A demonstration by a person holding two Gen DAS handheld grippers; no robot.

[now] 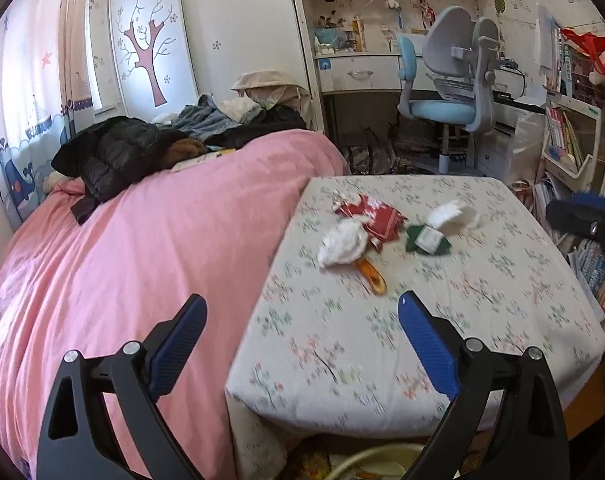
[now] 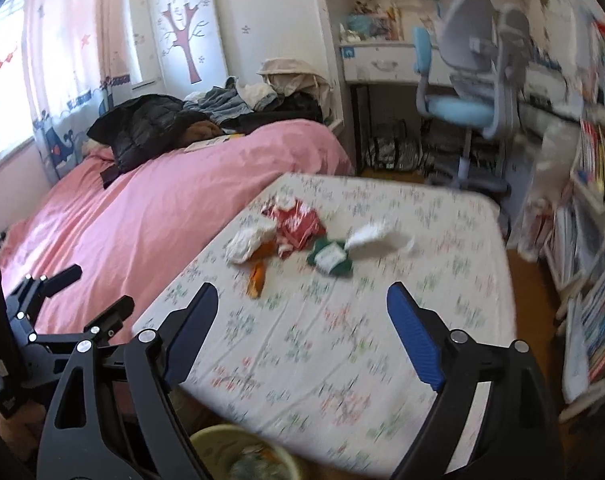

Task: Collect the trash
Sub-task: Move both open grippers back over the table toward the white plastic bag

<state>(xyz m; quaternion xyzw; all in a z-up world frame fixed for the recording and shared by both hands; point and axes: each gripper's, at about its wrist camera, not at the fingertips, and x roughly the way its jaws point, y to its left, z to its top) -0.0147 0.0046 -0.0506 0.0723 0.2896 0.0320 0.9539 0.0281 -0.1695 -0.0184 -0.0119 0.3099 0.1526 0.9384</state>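
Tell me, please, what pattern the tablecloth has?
White tablecloth with small floral sprigs, clearest in the left wrist view.

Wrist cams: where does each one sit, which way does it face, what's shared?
Left wrist: on the left tongs, angled down at the floral-covered table, beside the pink bed; both blue pads show, open, with the right tongs at the right edge.
Right wrist: on the right tongs, same heading; pads open, left tongs low left.
Shared: red wrapper, white tissues, green packet, blue chair, bin rim.
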